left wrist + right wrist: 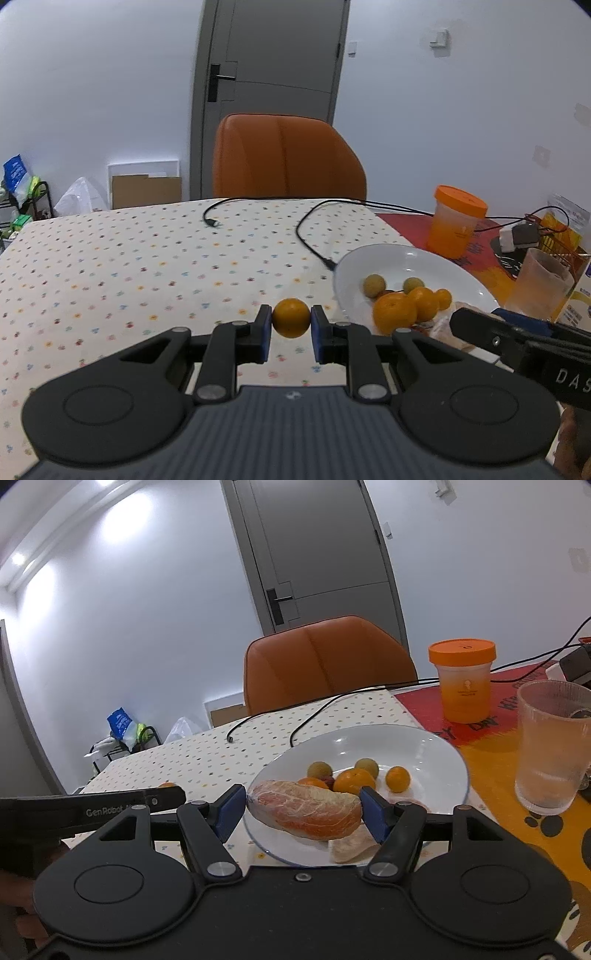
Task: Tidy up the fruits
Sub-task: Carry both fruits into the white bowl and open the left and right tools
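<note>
Here the left hand-held gripper [291, 325] is clamped on a small orange [291, 317], held just above the dotted surface [110, 266] and left of the plate [406, 258]. The right hand-held gripper [303, 808] brackets a peeled citrus wedge [304, 808] over the plate's near rim; its blue pads [373, 812] sit at the wedge's two ends, but whether they press it or merely flank it I cannot tell. On the plate lie more oranges [354, 781] and two greenish round fruits [320, 770].

The orange looks firm, light and smooth-skinned, likely to roll if set down loosely; a grip across its widest part, as now, suits it. The wedge looks soft, moist and easily crushed, so light pressure along its length seems safest.

Readable writing: "GenRobot" on the left tool's side in the right view, "DAS" on the right tool in the left view. The red mat [498, 709] carries large letters, only partly legible.
</note>
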Demonstrator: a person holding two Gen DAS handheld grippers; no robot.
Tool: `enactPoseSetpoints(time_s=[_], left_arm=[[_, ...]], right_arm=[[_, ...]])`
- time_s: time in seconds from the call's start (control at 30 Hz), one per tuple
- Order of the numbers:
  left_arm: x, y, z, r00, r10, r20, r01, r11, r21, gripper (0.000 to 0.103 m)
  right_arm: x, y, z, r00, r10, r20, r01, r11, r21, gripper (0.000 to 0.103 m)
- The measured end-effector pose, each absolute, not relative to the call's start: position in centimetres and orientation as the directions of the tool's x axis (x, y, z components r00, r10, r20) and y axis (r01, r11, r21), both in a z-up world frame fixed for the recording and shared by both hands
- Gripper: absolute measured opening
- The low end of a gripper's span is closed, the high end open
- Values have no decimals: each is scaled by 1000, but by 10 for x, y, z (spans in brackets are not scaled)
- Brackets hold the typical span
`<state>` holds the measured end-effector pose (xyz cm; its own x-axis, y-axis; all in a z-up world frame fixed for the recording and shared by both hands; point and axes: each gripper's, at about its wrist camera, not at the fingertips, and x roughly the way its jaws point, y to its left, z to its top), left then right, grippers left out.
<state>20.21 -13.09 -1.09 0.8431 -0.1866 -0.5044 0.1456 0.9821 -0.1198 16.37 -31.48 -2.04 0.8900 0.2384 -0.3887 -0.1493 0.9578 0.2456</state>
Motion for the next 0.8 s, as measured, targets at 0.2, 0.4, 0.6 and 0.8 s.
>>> enactPoseSetpoints(time_s=[0.2, 0.4, 0.6, 0.8], left_arm=[[209, -149, -10, 838, -211, -503, 175, 977, -119, 20], [215, -167, -12, 829, -235, -508, 203, 972, -118, 20], [220, -182, -15, 816, -256, -519, 228, 967, -117, 20], [229, -192, -19, 793, -273, -544, 237, 962, -136, 23]], right_arm=[[166, -326, -24, 894, 214, -393, -123, 962, 243, 64], [169, -335, -31, 890, 204, -407, -108, 963, 246, 64], [173, -348, -31, 897, 182, -404, -84, 965, 247, 64], [177, -357, -27, 903, 164, -398, -73, 970, 233, 64]])
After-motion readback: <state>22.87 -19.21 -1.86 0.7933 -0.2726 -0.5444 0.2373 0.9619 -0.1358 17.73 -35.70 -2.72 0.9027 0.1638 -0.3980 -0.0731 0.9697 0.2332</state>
